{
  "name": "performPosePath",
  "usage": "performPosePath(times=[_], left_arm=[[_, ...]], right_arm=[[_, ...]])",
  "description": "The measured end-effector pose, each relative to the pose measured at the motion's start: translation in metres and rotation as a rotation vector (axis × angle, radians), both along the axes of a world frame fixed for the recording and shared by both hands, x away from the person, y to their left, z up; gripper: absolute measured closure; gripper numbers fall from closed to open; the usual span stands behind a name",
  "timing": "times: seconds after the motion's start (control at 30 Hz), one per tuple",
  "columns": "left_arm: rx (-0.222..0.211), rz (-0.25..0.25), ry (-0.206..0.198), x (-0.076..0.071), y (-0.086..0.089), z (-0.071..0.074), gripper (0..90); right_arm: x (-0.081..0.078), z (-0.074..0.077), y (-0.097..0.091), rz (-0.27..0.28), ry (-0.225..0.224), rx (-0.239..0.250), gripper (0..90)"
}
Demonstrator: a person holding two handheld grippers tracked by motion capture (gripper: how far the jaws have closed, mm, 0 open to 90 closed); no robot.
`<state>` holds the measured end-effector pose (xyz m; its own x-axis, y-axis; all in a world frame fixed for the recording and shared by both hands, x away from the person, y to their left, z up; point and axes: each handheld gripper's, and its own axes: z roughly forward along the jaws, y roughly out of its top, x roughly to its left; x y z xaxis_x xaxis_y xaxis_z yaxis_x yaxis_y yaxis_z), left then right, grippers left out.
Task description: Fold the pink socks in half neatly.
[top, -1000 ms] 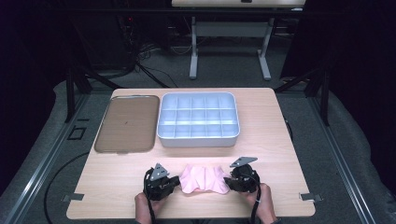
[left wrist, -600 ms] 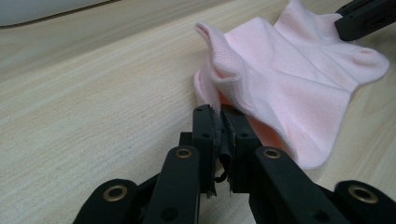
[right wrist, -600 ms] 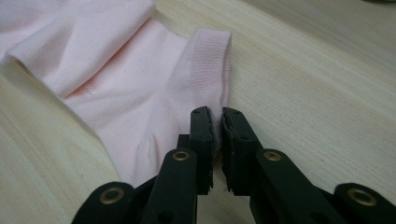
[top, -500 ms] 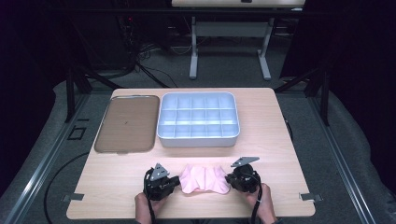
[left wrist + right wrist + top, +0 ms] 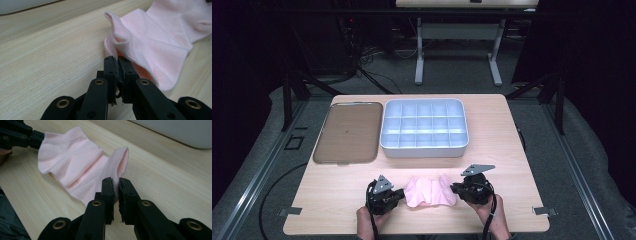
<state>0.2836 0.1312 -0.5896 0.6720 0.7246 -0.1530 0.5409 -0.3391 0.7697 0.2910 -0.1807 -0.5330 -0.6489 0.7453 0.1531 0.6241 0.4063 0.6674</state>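
Your left gripper (image 5: 398, 196) and right gripper (image 5: 455, 188) face each other low at the table's (image 5: 512, 130) near edge. Each has its jaws pinching one end of the pink cloth (image 5: 430, 190) between them; the right jaws have just been closing.

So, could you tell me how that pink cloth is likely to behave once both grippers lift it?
The pink cloth is probably floppy: it already lies in soft folds, so it should sag between the left gripper and the right gripper. It looks thin and light, and each pinches only an edge, so it might slip free.
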Motion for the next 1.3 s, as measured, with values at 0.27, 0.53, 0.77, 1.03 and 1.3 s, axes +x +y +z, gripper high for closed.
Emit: performPosePath(times=[0.27, 0.53, 0.77, 1.03, 1.3], left_arm=[[0.002, 0.004, -0.002, 0.000, 0.000, 0.000, 85.2], [0.000, 0.000, 0.001, 0.000, 0.000, 0.000, 85.1], [0.000, 0.000, 0.001, 0.000, 0.000, 0.000, 85.1], [0.001, 0.001, -0.004, 0.000, 0.000, 0.000, 85.1], [0.000, 0.000, 0.001, 0.000, 0.000, 0.000, 85.1]], right_arm=[[0.000, 0.015, 0.015, 0.047, -0.015, 0.016, 82.5], [0.005, 0.024, 0.036, 0.103, -0.030, 0.011, 82.5], [0.015, 0.023, 0.057, 0.141, -0.021, -0.001, 82.5], [0.022, 0.018, 0.084, 0.182, -0.004, -0.029, 82.3], [0.026, 0.011, 0.100, 0.194, -0.006, -0.045, 82.3]])
